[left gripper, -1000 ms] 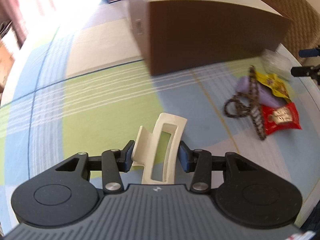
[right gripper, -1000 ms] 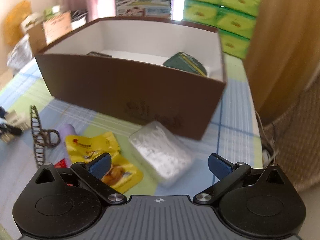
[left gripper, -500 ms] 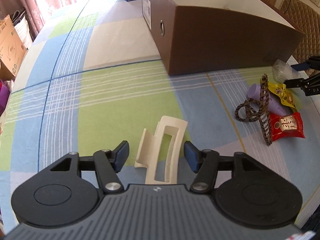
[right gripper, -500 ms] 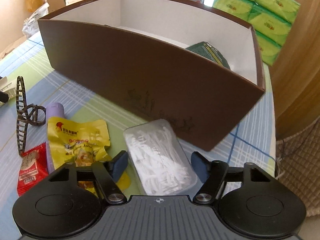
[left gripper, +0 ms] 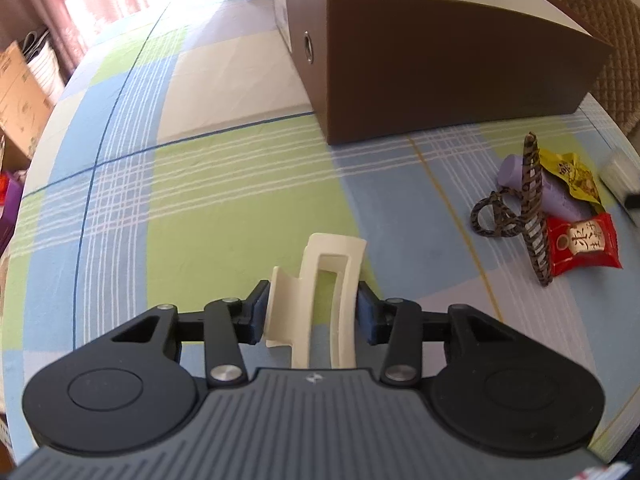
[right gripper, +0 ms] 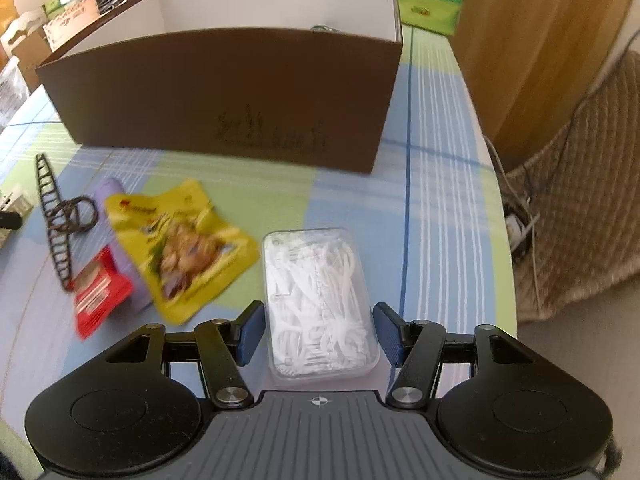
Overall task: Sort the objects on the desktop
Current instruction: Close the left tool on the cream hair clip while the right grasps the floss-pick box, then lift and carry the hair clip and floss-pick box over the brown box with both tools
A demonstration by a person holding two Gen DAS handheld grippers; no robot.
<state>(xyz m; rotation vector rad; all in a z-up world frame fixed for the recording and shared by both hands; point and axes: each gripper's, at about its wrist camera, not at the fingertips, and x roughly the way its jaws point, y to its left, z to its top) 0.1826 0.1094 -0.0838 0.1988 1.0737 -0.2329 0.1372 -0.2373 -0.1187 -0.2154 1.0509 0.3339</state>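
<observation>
Left wrist: our left gripper [left gripper: 311, 312] pinches the cream plastic hair claw [left gripper: 320, 300] above the checked desk [left gripper: 208, 200]. Right wrist: our right gripper [right gripper: 320, 332], fingers spread, straddles the clear plastic floss-pick box [right gripper: 318, 300] lying before the brown cardboard box [right gripper: 224, 96].

box interior [right gripper: 276, 12] mostly hidden behind its front wall
</observation>
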